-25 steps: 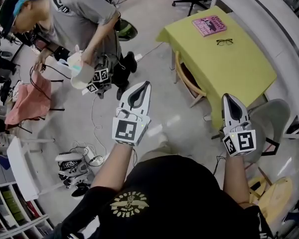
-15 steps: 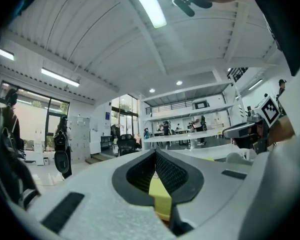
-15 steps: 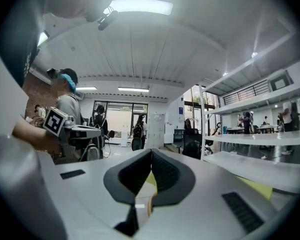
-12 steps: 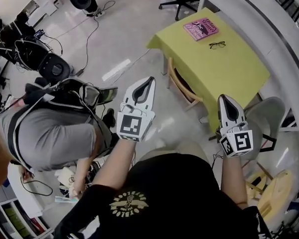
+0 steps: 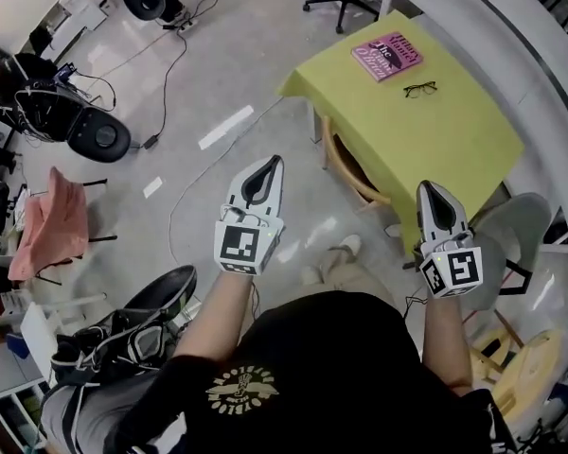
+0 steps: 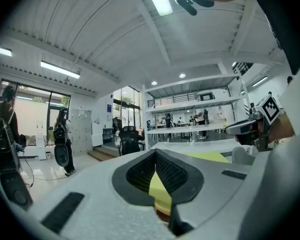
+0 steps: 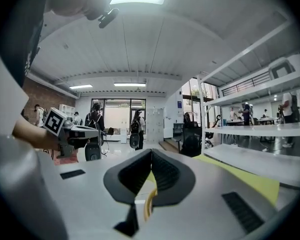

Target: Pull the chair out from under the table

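Lime-yellow cloth-covered counter (image 5: 454,140), hot-pink rectangular book (image 5: 386,55), black-framed glasses (image 5: 419,89), tan curved wooden chair (image 5: 333,151). White plastic left hand-held gripper (image 5: 268,164) and right hand-held gripper (image 5: 429,189), both with black-and-white square-pattern markers.

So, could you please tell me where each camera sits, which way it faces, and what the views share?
Head view: on the person's head, looking steeply down at yellow table and wooden chair tucked under it; shows black shirt, left tongs, right tongs.
Left gripper view: on the left tongs, level along their shut jaws toward the table; right tongs at right.
Right gripper view: on the right tongs, level along shut jaws; left tongs at left.
Shared: all show the yellow table.
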`<state>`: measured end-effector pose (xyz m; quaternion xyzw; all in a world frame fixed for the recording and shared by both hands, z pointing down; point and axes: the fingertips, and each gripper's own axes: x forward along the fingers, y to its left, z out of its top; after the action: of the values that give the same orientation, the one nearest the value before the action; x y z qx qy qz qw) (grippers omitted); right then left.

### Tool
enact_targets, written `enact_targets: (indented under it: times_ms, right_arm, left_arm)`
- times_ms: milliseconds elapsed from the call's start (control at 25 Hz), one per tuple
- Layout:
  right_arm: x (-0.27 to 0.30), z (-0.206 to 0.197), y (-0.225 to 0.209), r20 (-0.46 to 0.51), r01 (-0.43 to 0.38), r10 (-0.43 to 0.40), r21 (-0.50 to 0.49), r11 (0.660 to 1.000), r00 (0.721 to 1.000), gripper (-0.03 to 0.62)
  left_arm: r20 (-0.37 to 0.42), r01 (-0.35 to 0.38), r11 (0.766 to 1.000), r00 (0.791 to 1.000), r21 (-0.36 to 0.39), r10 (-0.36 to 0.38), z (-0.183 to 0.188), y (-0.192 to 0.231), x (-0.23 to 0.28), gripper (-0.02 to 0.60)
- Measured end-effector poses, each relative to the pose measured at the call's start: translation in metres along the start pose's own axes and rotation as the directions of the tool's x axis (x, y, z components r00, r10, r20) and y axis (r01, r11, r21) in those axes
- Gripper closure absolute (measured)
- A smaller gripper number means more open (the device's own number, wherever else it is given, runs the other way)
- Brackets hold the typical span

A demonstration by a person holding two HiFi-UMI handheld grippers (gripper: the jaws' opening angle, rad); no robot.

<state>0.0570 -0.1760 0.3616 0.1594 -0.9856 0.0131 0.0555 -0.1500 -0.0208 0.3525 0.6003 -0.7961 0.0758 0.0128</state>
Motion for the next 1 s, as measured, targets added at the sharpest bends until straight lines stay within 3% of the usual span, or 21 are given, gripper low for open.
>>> enact_targets:
  times_ms: [520,880,1000]
  right_arm:
    - [0.071,0.001,-0.05,-0.026,-0.052,0.052,0.009,0.999,0.998,0.583]
    - [0.091,0.001,-0.088,-0.024,-0.036,0.036,0.028,0.999,0.999,0.583]
    - [0.089,-0.005,-0.093,-0.03,-0.013,0.015,0.044,0.999,0.999,0.583]
  left_arm:
    - [-0.06,0.073,0.997,0.996,0.032,-0.071,-0.005,0.007,0.101,0.572]
    - [-0.077,0.117,0.992,0.991,0.041,-0.113,-0.003,0.004,0.155,0.572]
    - [-0.1,0.163,0.984,0.983,0.07,-0.156,-0.009,-0.005,0.169,0.572]
